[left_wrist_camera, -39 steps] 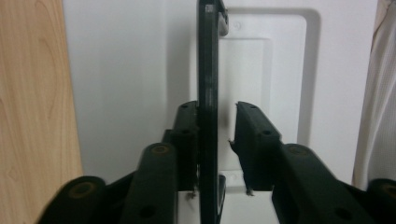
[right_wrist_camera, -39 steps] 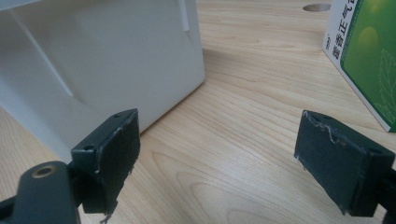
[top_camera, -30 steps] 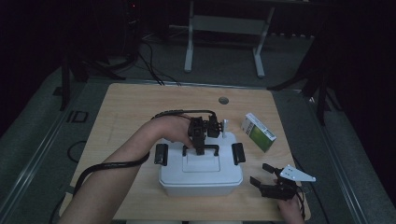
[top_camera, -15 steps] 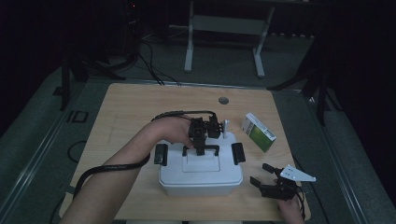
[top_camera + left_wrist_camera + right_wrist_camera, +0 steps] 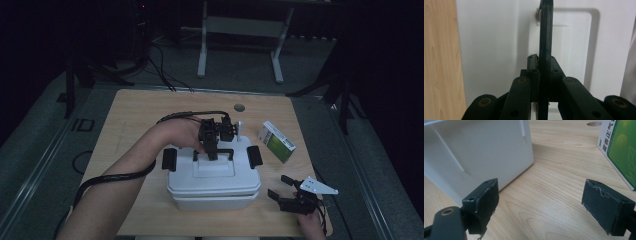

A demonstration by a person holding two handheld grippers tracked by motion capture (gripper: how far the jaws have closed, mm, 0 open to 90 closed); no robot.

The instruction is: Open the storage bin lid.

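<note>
A white box with black side latches sits at the table's centre, lid shut, contents hidden. The left gripper is clamped on its black handle, unmoved since a second ago. At 5 o'clock the right gripper rests, jaws apart. A green carton lies at 2 o'clock.

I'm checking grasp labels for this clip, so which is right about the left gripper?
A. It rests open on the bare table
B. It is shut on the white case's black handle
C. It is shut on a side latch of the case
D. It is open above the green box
B: in the left gripper view the left gripper has both jaws pressed against the black handle, which stands over the lid of the white case.
</note>
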